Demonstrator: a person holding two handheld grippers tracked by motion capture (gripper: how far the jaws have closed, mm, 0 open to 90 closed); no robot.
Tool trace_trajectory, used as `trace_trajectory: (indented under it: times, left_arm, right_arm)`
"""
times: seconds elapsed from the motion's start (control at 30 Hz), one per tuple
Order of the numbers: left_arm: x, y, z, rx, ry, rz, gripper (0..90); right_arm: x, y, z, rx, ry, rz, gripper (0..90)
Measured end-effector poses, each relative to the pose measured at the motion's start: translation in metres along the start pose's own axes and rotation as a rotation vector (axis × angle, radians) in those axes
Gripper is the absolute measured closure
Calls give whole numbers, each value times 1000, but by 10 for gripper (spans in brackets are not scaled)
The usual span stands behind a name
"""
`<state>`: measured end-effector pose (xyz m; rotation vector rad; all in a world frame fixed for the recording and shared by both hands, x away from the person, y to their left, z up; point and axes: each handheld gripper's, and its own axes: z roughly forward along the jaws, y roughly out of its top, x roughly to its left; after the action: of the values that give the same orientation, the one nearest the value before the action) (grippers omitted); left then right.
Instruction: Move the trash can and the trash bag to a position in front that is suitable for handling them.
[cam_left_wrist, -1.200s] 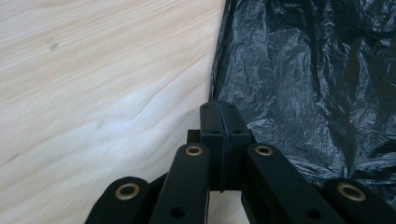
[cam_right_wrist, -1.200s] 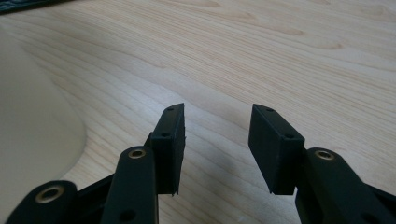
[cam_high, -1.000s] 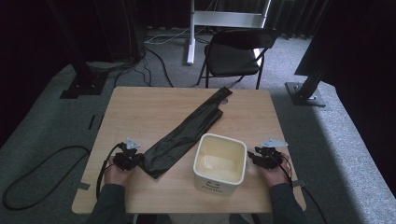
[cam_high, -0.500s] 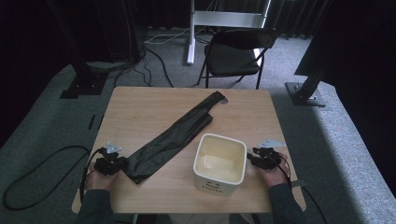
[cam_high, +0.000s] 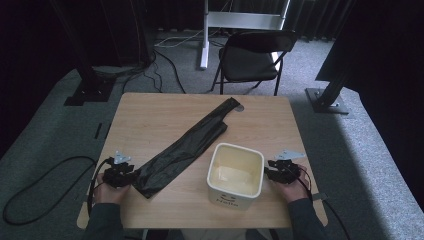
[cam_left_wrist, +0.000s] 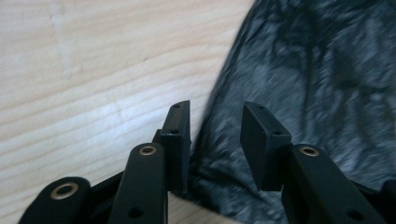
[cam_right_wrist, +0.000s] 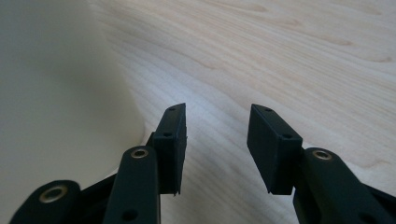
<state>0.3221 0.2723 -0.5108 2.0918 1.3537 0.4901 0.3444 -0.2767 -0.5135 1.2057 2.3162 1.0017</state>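
The black plastic bag (cam_high: 185, 147) lies crumpled and glossy, flattened in a long diagonal strip from the tabletop's (cam_high: 150, 115) far edge toward its near left corner. Your left gripper (cam_left_wrist: 215, 135) gapes empty over its edge; your right gripper (cam_right_wrist: 218, 140) gapes empty beside the cream bucket (cam_high: 235, 175).

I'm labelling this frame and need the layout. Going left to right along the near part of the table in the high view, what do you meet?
Left gripper → black plastic bag → cream square bucket → right gripper.
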Motion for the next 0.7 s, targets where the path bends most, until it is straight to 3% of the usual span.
trace_trajectory:
  times: [0.23,0.4,0.7]
  left_arm:
    - [-22,19,1,-32,-84,34,629]
    - [-38,29,7,-56,-158,31,653]
    - [-89,47,31,-44,-255,130,638]
  right_arm:
    - [4,-4,-7,-6,42,2,558]
    - [13,-4,-9,11,58,-45,550]
    - [21,-3,-14,31,67,-96,548]
